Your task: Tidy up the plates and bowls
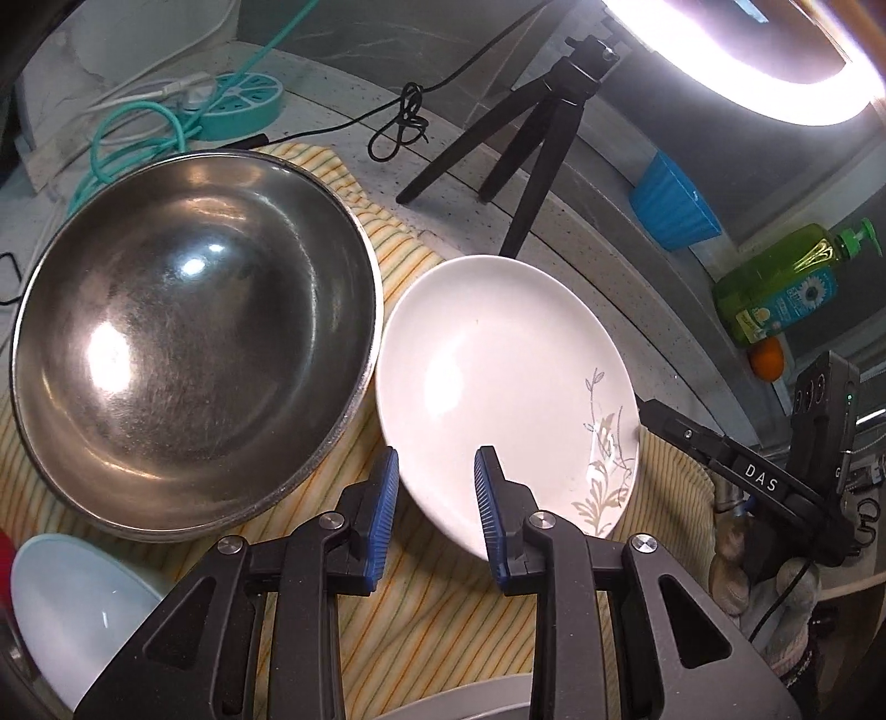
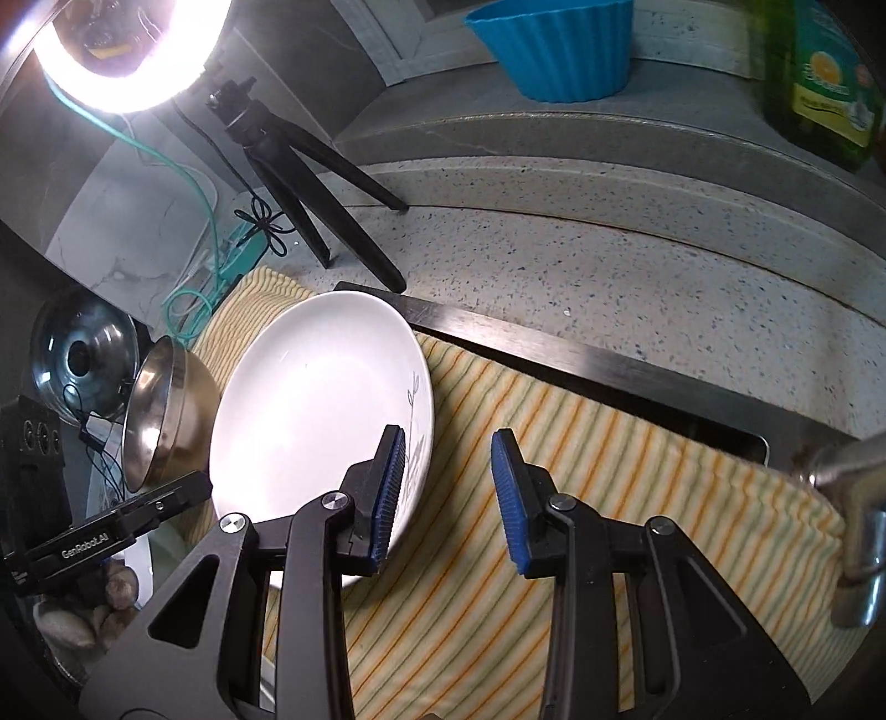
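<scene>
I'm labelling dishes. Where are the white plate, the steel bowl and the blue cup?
white plate [image 1: 487, 365], left wrist view, bare centre of its well.
steel bowl [image 1: 183, 332], left wrist view, inside bottom.
blue cup [image 2: 559, 50], right wrist view, ribbed outer wall.

a home kitchen — speckled counter [image 2: 554, 266], sink edge [image 2: 581, 360], dish soap [image 1: 786, 288].

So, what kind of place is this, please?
Probably a home kitchen counter beside a sink: a speckled stone countertop, a green dish soap bottle, and a white plate on a striped towel.
</scene>
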Available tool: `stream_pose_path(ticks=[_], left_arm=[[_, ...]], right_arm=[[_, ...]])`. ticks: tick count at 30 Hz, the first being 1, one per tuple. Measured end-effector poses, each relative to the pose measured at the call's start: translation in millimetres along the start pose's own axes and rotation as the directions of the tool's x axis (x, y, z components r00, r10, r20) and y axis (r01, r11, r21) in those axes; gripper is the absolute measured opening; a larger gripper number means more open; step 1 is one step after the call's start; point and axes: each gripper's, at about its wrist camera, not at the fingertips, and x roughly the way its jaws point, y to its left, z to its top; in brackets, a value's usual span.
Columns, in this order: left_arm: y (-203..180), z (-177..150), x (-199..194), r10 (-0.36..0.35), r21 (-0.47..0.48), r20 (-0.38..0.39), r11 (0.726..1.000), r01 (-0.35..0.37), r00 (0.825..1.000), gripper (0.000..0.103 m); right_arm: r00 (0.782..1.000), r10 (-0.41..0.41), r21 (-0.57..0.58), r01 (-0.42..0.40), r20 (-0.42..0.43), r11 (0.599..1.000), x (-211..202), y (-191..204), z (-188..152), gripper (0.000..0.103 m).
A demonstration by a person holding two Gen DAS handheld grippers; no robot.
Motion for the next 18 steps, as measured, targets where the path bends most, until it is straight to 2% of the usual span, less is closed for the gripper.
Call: stream_pose_path(ticks=[4, 11, 13, 18], left_arm=[[5, 0, 5, 0.028, -0.012, -0.016, 1.000, -0.029, 0.999, 0.026], [1, 4, 14, 0.017, -0.004, -0.037, 1.000, -0.017, 0.999, 0.026], [2, 6, 16, 0.007, -0.012, -0.043, 1.000, -0.008, 0.999, 0.026], [5, 5, 18, -0.007, -0.001, -0.051, 1.000, 0.007, 0.999, 0.026]], right_arm=[[1.000, 0.002, -0.010, -0.002, -0.014, 1.000, 11, 1, 5, 0.033], [0.999, 0.015, -0.016, -0.016, -0.033, 1.000, 24, 3, 8, 0.033], [0.999, 0.026, -0.017, -0.027, -0.042, 0.999, 27, 4, 8, 0.022], [0.998, 0.032, -0.021, -0.033, -0.056, 0.999, 34, 9, 8, 0.012]])
